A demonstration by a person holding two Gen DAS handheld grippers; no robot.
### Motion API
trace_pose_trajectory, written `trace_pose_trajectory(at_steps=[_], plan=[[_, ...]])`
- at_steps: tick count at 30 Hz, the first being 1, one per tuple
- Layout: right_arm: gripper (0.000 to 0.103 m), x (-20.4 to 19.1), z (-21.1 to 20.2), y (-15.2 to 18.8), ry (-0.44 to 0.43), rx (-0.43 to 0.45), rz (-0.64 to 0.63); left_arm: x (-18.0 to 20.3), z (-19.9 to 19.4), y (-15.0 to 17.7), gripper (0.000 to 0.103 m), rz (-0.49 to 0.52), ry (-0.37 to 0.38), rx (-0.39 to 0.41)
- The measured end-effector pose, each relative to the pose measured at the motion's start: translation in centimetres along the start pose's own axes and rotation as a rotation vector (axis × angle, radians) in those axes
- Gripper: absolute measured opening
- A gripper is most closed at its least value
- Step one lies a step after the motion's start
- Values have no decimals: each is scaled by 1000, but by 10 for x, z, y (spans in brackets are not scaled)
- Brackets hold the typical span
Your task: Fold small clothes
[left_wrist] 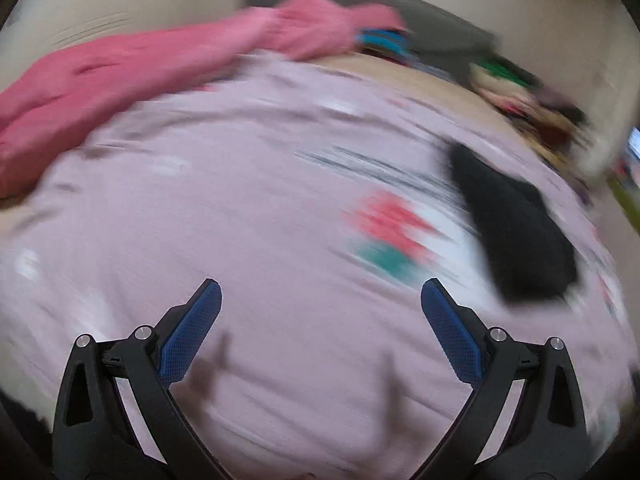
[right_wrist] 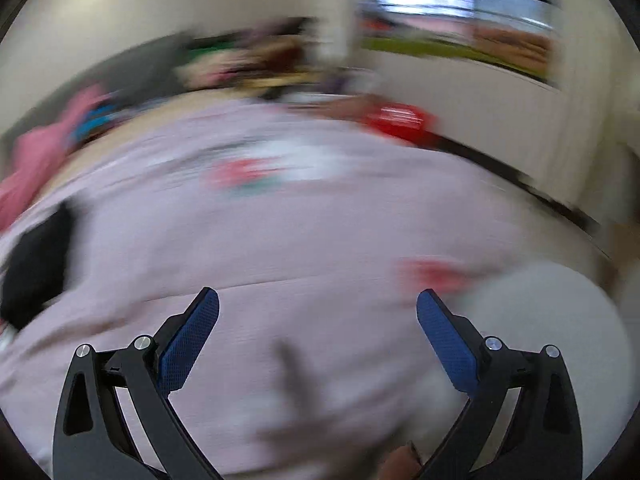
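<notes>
Both views motion-blurred. My left tongs [left_wrist: 320, 292] are spread wide, holding nothing; right tongs [right_wrist: 318, 300] too. Both hover over the pale pink printed cloth [left_wrist: 260, 200] spread beneath them. The small black garment [left_wrist: 516, 232] lies on it, ahead-right of the left tongs. Judgement: next is the pick. Slow down until the view sharpens, then pinch one edge layer only, not the pink cloth under. Crumpled deep-pink garment [left_wrist: 120, 76] sits far left; mixed clothes pile [left_wrist: 520, 96] beyond.

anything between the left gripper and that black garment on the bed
Nothing visible. The left gripper is open over bare pink bedspread, and the black garment lies ahead toward its right finger with only bedspread between. Heavy blur could hide small items.
</notes>
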State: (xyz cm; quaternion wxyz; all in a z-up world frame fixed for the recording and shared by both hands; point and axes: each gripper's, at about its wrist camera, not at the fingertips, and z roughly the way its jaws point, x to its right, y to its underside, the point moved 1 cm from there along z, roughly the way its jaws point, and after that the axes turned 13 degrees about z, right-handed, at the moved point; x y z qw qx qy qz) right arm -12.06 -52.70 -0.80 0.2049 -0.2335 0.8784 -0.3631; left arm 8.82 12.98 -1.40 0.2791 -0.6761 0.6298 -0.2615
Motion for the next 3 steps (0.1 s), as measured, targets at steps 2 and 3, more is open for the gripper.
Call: trace_pose_trajectory(at_steps=[2,3], plan=[[99,64,19,-17,204,5,90,-58,13,-16,94,-59,-116,-10],[99,89,25,-21,286,13,119,-92,20,-24,94,-89,-196,-17]])
